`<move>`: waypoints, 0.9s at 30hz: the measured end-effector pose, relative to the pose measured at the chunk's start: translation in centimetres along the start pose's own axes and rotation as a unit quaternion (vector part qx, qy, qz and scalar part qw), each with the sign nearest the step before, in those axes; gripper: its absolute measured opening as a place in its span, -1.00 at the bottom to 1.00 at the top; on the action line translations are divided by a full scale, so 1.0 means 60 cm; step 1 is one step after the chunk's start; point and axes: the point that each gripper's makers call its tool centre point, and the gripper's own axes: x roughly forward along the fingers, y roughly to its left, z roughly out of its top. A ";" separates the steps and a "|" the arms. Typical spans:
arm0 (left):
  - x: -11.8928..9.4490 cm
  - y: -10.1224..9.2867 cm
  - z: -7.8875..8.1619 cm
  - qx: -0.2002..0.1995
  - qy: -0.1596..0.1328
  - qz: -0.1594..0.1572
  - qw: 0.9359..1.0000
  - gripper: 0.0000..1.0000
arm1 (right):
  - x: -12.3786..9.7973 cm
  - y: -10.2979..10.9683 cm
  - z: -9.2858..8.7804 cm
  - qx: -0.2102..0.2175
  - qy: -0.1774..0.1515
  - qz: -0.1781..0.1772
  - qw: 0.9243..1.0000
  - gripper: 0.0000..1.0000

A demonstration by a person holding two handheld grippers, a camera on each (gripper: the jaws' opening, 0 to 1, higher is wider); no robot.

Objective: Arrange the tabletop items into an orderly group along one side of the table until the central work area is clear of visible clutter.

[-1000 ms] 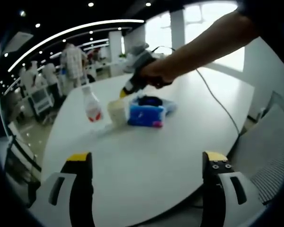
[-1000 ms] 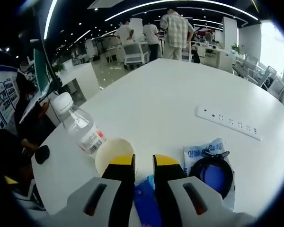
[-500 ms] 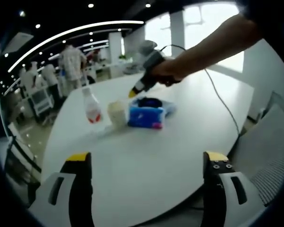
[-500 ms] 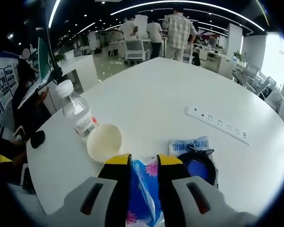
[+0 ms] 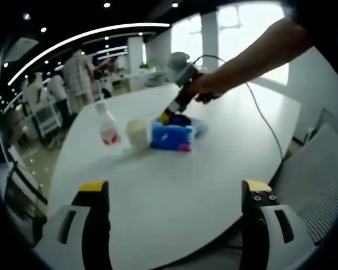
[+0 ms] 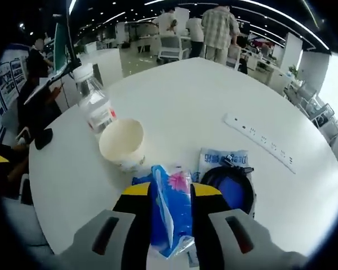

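Note:
On the white table (image 5: 174, 169) a clear water bottle (image 5: 107, 125), a paper cup (image 5: 137, 133) and a blue tissue pack (image 5: 170, 138) stand in a row. Behind the pack lies a black-and-blue round item (image 5: 181, 119). A hand holds my right gripper (image 5: 166, 117) down on the pack's top. In the right gripper view its jaws stand close together, and my right gripper (image 6: 172, 188) is shut on the upper edge of the tissue pack (image 6: 172, 216). The cup (image 6: 122, 143) and bottle (image 6: 96, 107) are to the left. My left gripper (image 5: 174, 188) hangs open over the near table.
A white power strip (image 6: 259, 140) lies at the far right, its cable (image 5: 259, 118) running across the table. The round item (image 6: 228, 183) rests on a wipes pack (image 6: 222, 157). A small black object (image 6: 45, 138) lies near the left edge. A mesh chair (image 5: 321, 169) stands at the right.
My right gripper has moved from above the cup over to the tissue pack and come down onto its top edge. The left gripper has stayed still and open.

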 end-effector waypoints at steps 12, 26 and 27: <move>0.001 0.001 -0.004 -0.005 0.006 -0.001 1.000 0.86 | 0.020 0.009 -0.034 -0.043 0.039 0.015 0.998 -0.50; 0.002 0.003 -0.012 -0.003 0.018 0.000 1.000 0.81 | 0.041 0.016 -0.068 -0.049 0.072 0.022 0.996 -0.83; 0.002 0.004 -0.013 -0.002 0.018 0.001 1.000 0.81 | 0.041 0.018 -0.069 -0.042 0.072 0.024 0.996 -0.87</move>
